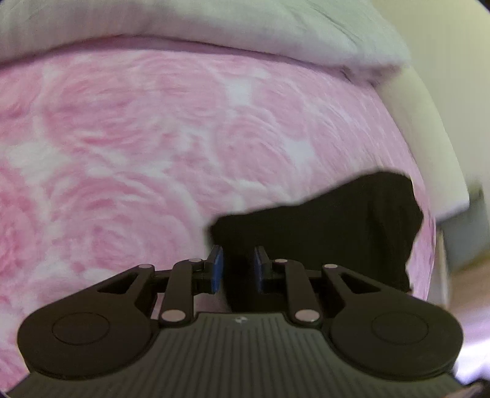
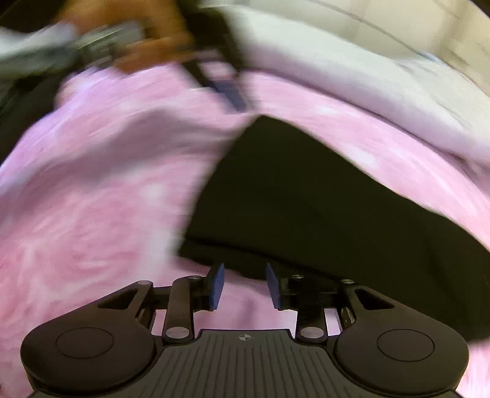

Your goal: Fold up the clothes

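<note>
A black garment [image 1: 337, 226] lies on a pink rose-patterned bedspread [image 1: 153, 137]. In the left wrist view my left gripper [image 1: 238, 268] has its blue pads around a fold of the black cloth, which runs between the jaws and hangs to the right. In the right wrist view the same black garment [image 2: 291, 189] spreads across the bed. My right gripper [image 2: 245, 284] is open just short of the garment's near edge, with only pink bedspread [image 2: 92, 199] between its pads. The left gripper [image 2: 226, 88] and the hand holding it appear blurred at the top.
A white duvet or pillow [image 1: 245, 27] lies along the far side of the bed and also shows in the right wrist view [image 2: 352, 70]. The bed's right edge and a pale wall or frame [image 1: 428, 137] are at the right.
</note>
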{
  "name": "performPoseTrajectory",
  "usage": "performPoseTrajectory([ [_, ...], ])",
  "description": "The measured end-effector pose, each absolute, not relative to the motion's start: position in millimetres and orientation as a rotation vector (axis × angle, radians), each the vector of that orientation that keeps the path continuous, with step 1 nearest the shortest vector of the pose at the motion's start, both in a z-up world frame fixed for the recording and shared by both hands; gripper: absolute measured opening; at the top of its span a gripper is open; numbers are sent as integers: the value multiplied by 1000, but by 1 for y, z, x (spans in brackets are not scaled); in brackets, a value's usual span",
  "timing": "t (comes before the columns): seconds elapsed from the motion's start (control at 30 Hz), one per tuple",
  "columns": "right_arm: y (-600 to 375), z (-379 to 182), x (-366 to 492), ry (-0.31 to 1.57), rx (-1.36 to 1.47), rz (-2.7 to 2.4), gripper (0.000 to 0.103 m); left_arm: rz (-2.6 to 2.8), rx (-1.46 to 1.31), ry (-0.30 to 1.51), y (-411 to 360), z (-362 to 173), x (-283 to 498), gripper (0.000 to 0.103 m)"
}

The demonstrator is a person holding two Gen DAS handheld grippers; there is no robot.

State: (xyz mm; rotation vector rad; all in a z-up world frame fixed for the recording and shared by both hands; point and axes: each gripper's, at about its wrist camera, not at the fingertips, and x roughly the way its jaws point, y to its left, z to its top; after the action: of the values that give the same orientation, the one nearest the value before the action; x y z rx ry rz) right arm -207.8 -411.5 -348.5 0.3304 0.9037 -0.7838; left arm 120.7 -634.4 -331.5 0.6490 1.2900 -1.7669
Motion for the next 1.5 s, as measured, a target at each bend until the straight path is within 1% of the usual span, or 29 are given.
performPoseTrajectory([
  [0.03,-418,-344,-224,863,380,-837,37,-1795,690,1261,-633,-332,109,17],
  [0.1,-442,-342,-266,731,587,-950,40,-1849,771,1201,-629,-332,86,20],
  [0.23,-485,-357,-336,461,956,-1149,49,-1877,910,1102,-622,-341,53,22],
  [0.33,-510,-375,-355,313,1120,-1196,55,-1855,915,1084,-617,-342,48,22],
  [0.43,-529,-393,-363,212,1256,-1238,55,-1849,909,1077,-609,-339,45,22],
  [0.47,-533,-396,-364,203,1284,-1252,35,-1845,919,1062,-606,-339,43,22],
  [0.5,-538,-395,-365,214,1301,-1265,14,-1844,926,1048,-603,-338,40,22],
  [0.53,-543,-390,-364,217,1296,-1251,7,-1847,924,1039,-600,-337,38,22],
  [0.6,-553,-375,-361,204,1262,-1195,6,-1853,913,1025,-596,-335,34,22],
  [0.7,-560,-343,-362,162,1117,-1119,6,-1840,907,1034,-596,-342,28,22],
  [0.77,-561,-349,-367,195,1070,-1123,6,-1835,900,1049,-597,-343,29,22],
  [0.87,-561,-391,-384,246,1168,-1154,6,-1829,890,1072,-600,-344,29,24],
  [0.93,-556,-403,-391,263,1186,-1151,6,-1825,884,1087,-602,-345,30,25],
  [1.0,-551,-401,-393,271,1155,-1159,6,-1821,877,1102,-603,-345,31,25],
  [1.1,-551,-390,-394,260,1125,-1171,7,-1791,783,1141,-607,-338,52,29],
  [1.23,-561,-390,-397,249,1125,-1174,7,-1723,653,1228,-622,-340,81,29],
  [1.3,-560,-389,-394,249,1112,-1183,8,-1680,615,1266,-635,-349,88,29],
  [1.33,-560,-390,-392,261,1119,-1194,11,-1650,608,1284,-642,-355,91,29],
  [1.37,-560,-393,-391,281,1134,-1208,21,-1618,620,1295,-649,-363,91,27],
  [1.43,-548,-384,-389,318,1109,-1252,36,-1611,630,1280,-655,-368,93,27],
  [1.47,-541,-378,-388,336,1090,-1276,42,-1611,634,1270,-657,-369,94,21],
  [1.5,-534,-372,-387,355,1071,-1300,45,-1608,637,1259,-658,-369,97,16],
])
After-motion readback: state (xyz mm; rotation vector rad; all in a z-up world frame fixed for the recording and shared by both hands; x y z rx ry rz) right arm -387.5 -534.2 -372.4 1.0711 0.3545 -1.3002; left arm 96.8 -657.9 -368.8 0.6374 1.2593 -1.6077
